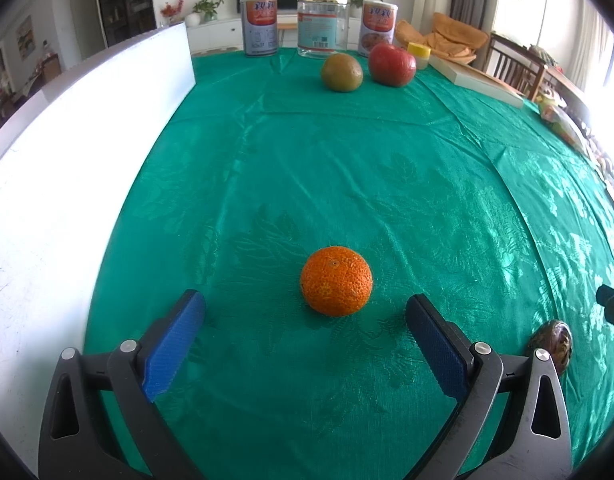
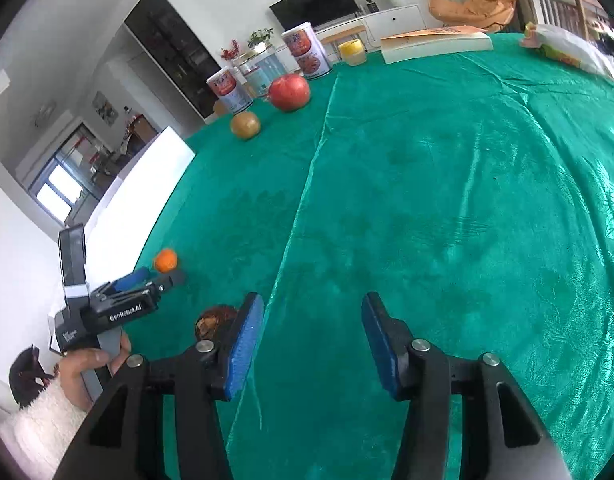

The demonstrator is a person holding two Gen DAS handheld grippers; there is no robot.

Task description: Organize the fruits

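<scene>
Orange [image 1: 336, 281] lies on the green cloth [image 1: 387, 184] just ahead of our left gripper [image 1: 305, 318], slightly right of centre, jaws wide and empty. Our right gripper [image 2: 312, 336], half open, holds nothing; the dark brown fruit [image 2: 215, 321] sits just outside its left finger.

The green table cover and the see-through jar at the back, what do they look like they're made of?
Cover: probably a satiny woven fabric, maybe synthetic; it is glossy, shows a woven-in leaf pattern and holds fold creases.
Jar: clear plastic or glass, I cannot tell which; you see through its wall, and it carries a paper-like label and a gold-coloured lid.
</scene>
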